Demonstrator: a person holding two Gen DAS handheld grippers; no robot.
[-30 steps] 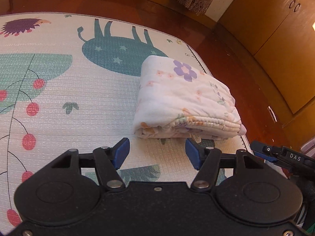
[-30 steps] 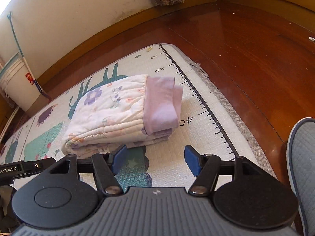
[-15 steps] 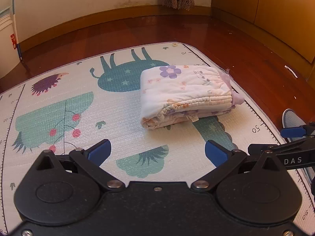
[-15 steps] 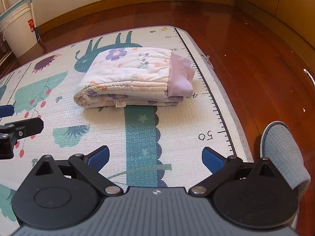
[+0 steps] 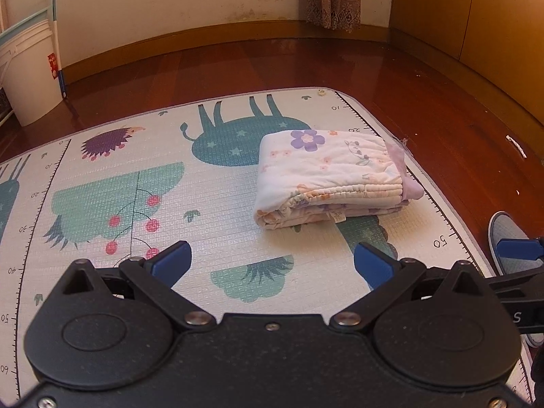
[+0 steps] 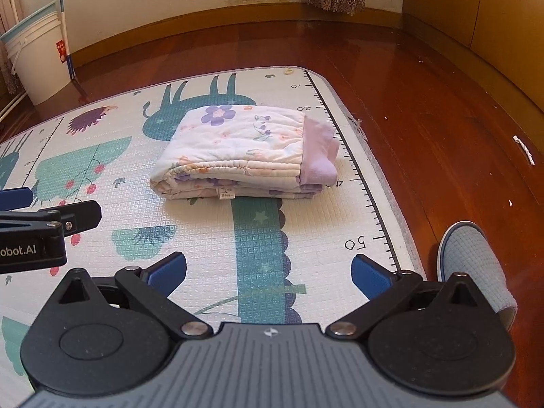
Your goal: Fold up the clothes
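Soft quilted cloth garment point(image 5: 326, 173), embossed matt foam mat point(image 5: 217, 210), glossy wood floor point(image 5: 442, 112), knitted slipper point(image 6: 476, 265)

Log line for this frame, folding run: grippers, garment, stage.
left gripper: open, empty | right gripper: open, empty | floral garment: folded bundle on play mat, untouched | stage: fold looks complete

Folded garment point(image 6: 238, 153) on mat point(image 6: 204, 231) nr its right edge; slipper point(image 6: 476, 265) on floor point(image 6: 442, 102) beside mat.

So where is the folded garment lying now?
The folded garment lies on the play mat, centre in the right wrist view, near the mat's ruler edge, ahead of both open grippers.
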